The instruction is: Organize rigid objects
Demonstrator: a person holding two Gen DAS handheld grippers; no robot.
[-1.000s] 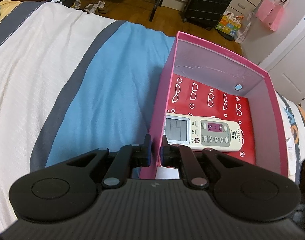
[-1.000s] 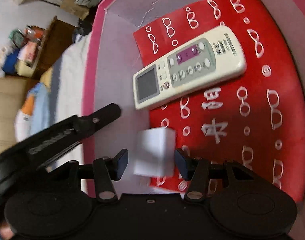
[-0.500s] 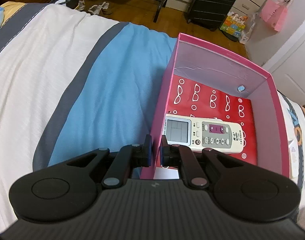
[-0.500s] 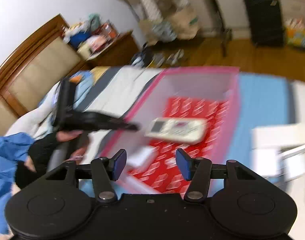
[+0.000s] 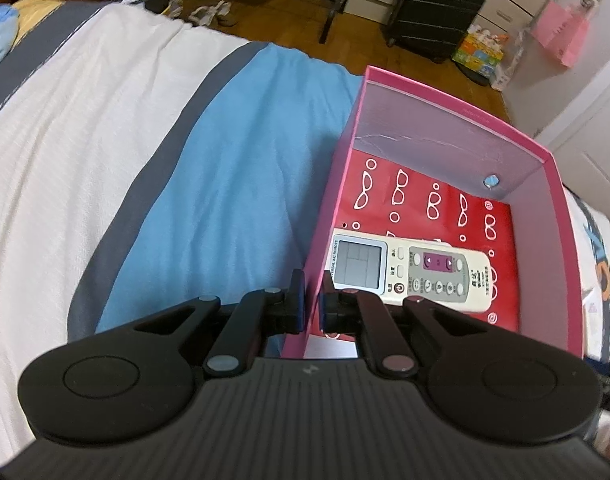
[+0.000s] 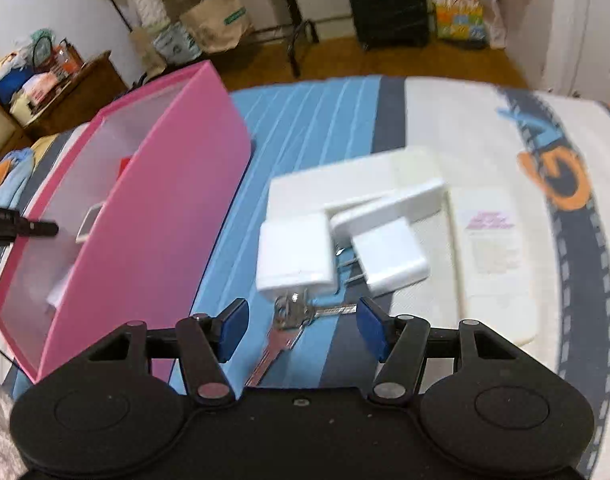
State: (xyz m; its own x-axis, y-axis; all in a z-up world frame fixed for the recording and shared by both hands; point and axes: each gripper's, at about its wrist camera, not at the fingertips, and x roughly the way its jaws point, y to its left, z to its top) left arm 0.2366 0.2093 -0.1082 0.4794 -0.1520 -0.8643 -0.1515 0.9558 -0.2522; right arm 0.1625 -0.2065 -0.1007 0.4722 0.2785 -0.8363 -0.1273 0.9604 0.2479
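Observation:
A pink box (image 5: 457, 136) with a red glasses-print floor sits on the bed; it also shows in the right wrist view (image 6: 165, 208). A white AC remote (image 5: 409, 268) lies inside it. My left gripper (image 5: 312, 304) is shut on the box's left wall near the front corner. My right gripper (image 6: 303, 330) is open and empty, outside the box to its right, above a set of keys (image 6: 289, 328). Beyond the keys lie two white chargers (image 6: 293, 254) (image 6: 389, 258), a white bar (image 6: 389, 204) and flat white boxes (image 6: 497, 256).
The bed has a blue, white and grey striped cover (image 5: 145, 152). Past its far edge are a wooden floor, a black suitcase (image 5: 437, 8) and a metal rack. A wooden nightstand (image 6: 65, 88) with clutter stands at the left in the right wrist view.
My right gripper let go of a small white block inside the box, then pulled out and swung right over the keys and chargers. My left gripper kept its hold on the box wall.

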